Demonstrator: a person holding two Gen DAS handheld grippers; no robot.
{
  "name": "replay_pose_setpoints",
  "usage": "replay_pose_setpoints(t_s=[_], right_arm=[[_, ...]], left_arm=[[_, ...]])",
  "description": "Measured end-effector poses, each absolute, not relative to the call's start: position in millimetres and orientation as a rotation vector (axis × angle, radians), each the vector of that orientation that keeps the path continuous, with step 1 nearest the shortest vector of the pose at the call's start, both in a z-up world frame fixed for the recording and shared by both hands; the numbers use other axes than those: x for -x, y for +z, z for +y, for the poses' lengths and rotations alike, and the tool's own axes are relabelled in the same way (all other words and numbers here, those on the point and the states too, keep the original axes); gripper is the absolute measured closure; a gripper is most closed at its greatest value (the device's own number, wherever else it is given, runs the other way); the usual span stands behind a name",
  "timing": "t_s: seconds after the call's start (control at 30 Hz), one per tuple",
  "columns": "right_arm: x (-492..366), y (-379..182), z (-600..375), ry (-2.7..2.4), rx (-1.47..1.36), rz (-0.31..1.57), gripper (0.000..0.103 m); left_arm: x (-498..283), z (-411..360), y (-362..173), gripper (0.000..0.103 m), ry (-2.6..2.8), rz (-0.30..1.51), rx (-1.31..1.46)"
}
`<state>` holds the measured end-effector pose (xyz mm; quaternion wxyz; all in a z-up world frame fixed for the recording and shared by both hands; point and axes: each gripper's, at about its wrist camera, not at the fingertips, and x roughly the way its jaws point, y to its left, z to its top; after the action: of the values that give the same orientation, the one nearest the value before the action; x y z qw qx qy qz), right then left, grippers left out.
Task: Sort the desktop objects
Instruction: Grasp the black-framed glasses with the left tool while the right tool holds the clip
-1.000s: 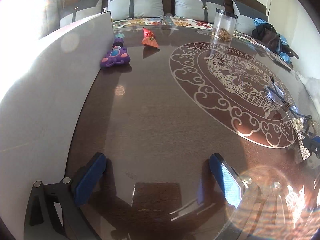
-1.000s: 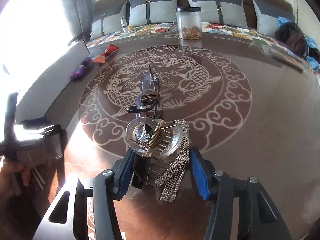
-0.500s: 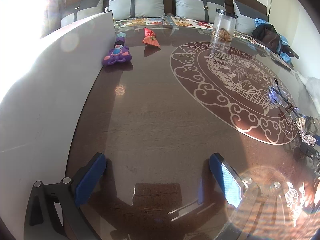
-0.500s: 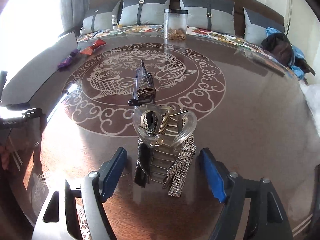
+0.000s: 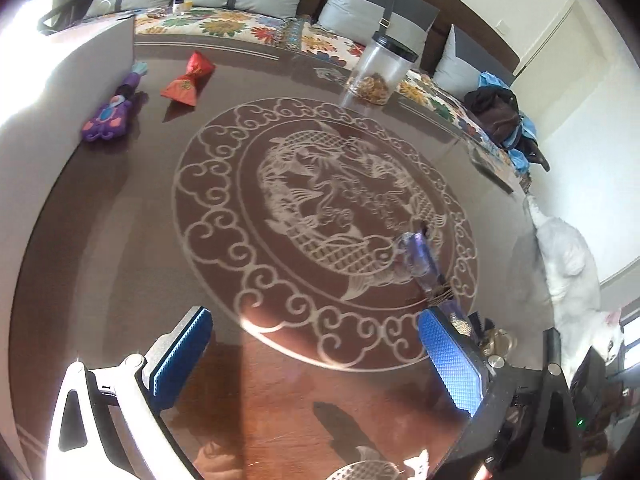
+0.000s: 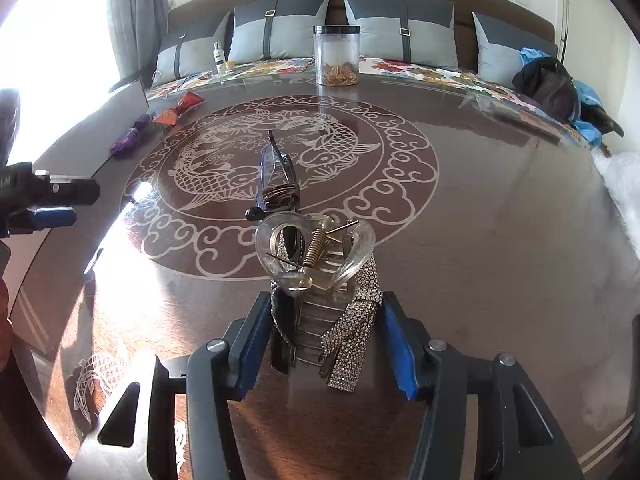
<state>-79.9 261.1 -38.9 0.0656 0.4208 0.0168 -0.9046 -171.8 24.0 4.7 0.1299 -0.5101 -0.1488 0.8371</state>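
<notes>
A clear heart-shaped claw hair clip [image 6: 316,252] lies on a rhinestone bow [image 6: 356,340] on the dark table. My right gripper [image 6: 324,332] has this pile between its blue pads; its jaws are closing and both pads touch the pile's sides. Just beyond lies a purple-tinted hair clip [image 6: 276,176] with hair ties wound around it, also seen as the purple clip [image 5: 418,256] past my left gripper's right finger. My left gripper [image 5: 316,360] is open over bare table, with nothing between its pads. It appears at the left edge of the right wrist view as the left gripper [image 6: 76,204].
A purple toy [image 5: 108,114] and a red pouch [image 5: 188,80] lie at the far left beside a white board [image 5: 60,80]. A clear jar [image 6: 336,52] with a black lid stands at the table's far edge. A cushioned bench with a dark bag [image 6: 548,80] runs behind.
The left gripper has lifted and swung right, so the table medallion and purple clip now fill its view. The right gripper's jaws opened wide, then came back in against the hair clip pile.
</notes>
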Motion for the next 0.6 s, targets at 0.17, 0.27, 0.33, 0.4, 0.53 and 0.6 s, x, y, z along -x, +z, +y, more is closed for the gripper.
replay_pose_setpoints(t_s=[0.17,0.27,0.33,0.4,0.53,0.6], right_arm=[[77,-40,256,-2.742,-1.264,0.092,0.049],[76,-40,256,-2.742,-1.264,0.092,0.049],[76,-40,255,-2.743,-1.265,0.097,0.049],[76,-40,255,-2.743,-1.265,0.098,0.049],[76,-40,254,-2.743,-1.265,0.096,0.049],[75,-40,254,-2.743,-1.264,0.097,0.049]], left_arm=[[216,101,4,0.000,2.301,-0.259,1.642],[224,132,0,0.000,2.292,-0.158,1.676],[228,142,-5,0.000,2.277,-0.161,1.704],[230,150,-16,0.000,2.264,-0.156,1.768],[230,159,-32,0.000,2.255,-0.130,1.827],[228,163,-34,0.006,2.252,-0.089,1.822]])
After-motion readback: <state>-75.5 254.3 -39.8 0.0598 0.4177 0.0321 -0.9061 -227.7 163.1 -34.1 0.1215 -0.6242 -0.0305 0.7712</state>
